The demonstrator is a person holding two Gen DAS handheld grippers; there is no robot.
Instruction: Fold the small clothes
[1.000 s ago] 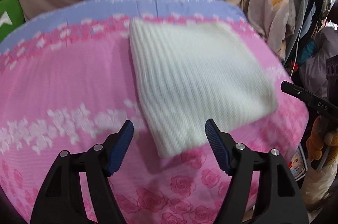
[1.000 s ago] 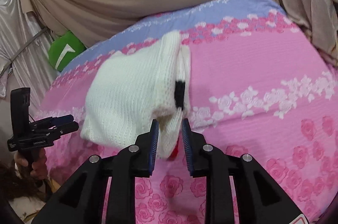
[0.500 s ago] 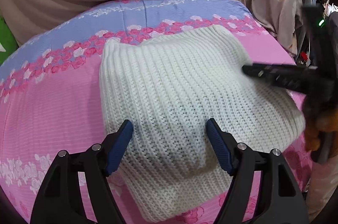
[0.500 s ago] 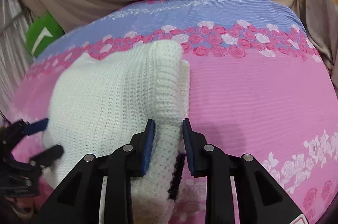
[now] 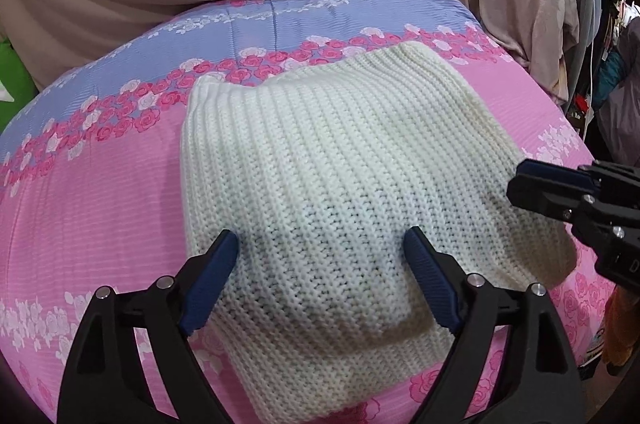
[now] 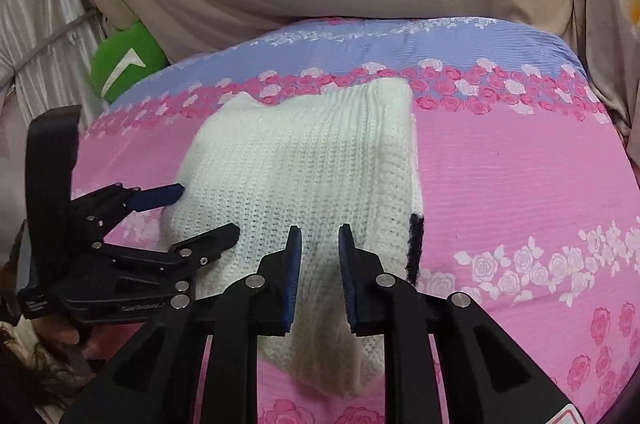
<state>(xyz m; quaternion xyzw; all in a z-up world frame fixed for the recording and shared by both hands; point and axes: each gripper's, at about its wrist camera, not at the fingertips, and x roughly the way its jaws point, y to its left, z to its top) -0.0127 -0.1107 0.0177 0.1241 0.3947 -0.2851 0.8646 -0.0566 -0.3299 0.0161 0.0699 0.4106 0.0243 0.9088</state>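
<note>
Cream ribbed-knit garment [image 5: 332, 184], folded squarish, on ridged floral bedspread [image 5: 92, 208]

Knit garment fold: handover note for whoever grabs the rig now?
Left gripper: open, hovering over the near-left part of the white knit garment, holding nothing.
Right gripper: jaws slightly apart, straddling a ridge of knit at the near edge; no firm pinch visible.
Garment: folded into a compact stack on the pink floral bedspread; dark trim shows at its right edge.
Done: the main folds.
Left: probably smooth the near edge and withdraw both grippers.
</note>
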